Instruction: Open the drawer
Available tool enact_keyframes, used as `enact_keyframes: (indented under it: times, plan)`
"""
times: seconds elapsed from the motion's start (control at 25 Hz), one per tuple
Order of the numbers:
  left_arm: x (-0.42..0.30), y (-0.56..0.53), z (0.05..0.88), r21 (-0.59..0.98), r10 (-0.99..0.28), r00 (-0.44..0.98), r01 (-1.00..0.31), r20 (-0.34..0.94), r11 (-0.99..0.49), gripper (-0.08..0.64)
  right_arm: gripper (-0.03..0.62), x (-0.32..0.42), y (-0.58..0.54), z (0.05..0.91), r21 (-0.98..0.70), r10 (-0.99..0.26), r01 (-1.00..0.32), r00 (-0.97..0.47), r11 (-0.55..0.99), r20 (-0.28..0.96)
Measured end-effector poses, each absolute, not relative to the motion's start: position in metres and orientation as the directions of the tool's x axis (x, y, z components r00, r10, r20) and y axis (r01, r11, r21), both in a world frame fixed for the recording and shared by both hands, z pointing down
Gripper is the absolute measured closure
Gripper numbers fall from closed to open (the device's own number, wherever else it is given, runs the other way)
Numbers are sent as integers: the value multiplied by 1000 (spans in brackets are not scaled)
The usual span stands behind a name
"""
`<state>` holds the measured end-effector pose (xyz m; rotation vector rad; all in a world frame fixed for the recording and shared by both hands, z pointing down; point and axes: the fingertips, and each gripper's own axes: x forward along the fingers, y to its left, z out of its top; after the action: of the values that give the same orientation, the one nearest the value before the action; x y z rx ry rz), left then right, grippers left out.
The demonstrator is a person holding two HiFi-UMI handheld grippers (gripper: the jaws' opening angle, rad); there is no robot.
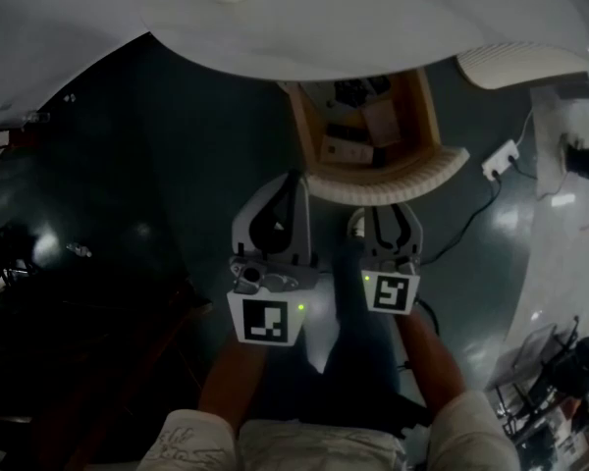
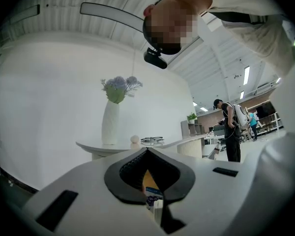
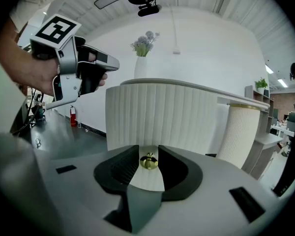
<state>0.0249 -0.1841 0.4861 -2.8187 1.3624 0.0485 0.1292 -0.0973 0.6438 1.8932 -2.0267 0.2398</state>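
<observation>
At the left, the left gripper (image 1: 294, 180), a grey two-jaw tool with a marker cube, is held just beside the left end of the drawer's front. Its jaws are closed tip to tip with nothing gripped. Right of it and farther off, the wooden drawer with a curved, ribbed white front (image 1: 412, 180) stands pulled out from under the white table (image 1: 373, 18), with small boxes (image 1: 358, 135) visible inside. The right gripper (image 1: 391, 209) meets the near face of that front. Its jaws stand wide on either side of the small round brass knob (image 3: 148, 161), with thin gaps showing beside it. Far right, a white power strip (image 1: 501, 158) lies on the dark glossy floor (image 1: 128, 165).
</observation>
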Motion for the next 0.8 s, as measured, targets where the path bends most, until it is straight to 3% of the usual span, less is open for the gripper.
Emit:
enact_keyframes:
  times: [0.4,0.8]
  plan:
    - [23,-196,421,3,-785,616,-786,-59,-618,565,485,129,-96,563,92,-928,-988,-86,127,363]
    - [19,-202,325,-4,-781,617,-785,-96,-619,565,485,137,-126,420,121,-976,-989,-53,80,212]
